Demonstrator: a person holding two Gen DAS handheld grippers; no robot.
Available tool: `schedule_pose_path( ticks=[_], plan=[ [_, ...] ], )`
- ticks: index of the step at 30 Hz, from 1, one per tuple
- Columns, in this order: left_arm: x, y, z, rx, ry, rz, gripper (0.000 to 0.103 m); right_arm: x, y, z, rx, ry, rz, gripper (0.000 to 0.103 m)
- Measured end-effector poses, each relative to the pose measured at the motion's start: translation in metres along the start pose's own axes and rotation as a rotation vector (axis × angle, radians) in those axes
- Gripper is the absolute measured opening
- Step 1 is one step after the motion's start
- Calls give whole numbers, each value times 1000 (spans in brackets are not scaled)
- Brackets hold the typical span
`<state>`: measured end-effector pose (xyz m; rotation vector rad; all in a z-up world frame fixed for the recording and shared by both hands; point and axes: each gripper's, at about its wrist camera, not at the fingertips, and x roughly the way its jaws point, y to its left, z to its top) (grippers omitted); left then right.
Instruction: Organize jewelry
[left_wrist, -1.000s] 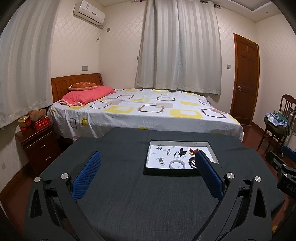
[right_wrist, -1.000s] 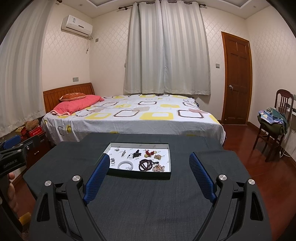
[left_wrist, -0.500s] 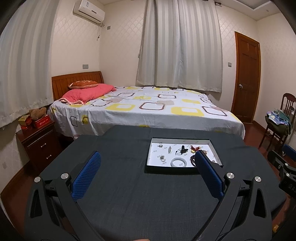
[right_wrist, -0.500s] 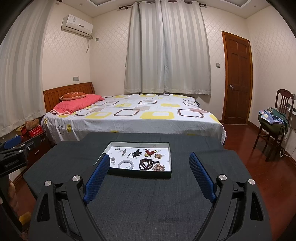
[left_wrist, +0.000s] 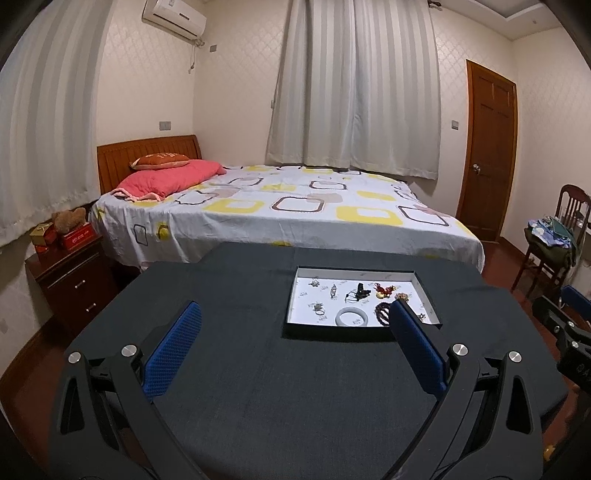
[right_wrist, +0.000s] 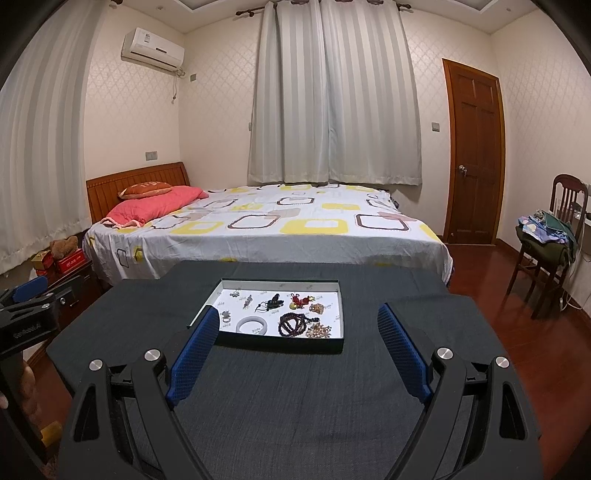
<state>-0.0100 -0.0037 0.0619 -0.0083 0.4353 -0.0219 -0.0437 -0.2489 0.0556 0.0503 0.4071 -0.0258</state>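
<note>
Near the worktop's (right_wrist: 277, 398) far edge sits the jewelry tray (right_wrist: 258, 340).
Left tool (left_wrist: 293, 317) and right tool (right_wrist: 295, 319) hover released, grasping nothing.

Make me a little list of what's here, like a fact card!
place: bedroom with a bed
table: dark cloth top
tray: white inside, on the table
in tray: white bangle, dark beads, red charm, small bits
left gripper: open, holds nothing
right gripper: open, holds nothing
touching jewelry: neither
</note>
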Motion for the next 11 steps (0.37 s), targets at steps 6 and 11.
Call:
schedule_pose_path(
  ticks=[6, 11],
  plan=[
    [4, 1, -1, -4, 10, 14, 99, 0, 2, -6, 4, 9, 1, 84],
    [10, 5, -1, -15, 28, 20, 99, 3, 3, -14, 7, 23, 4, 84]
  ],
)
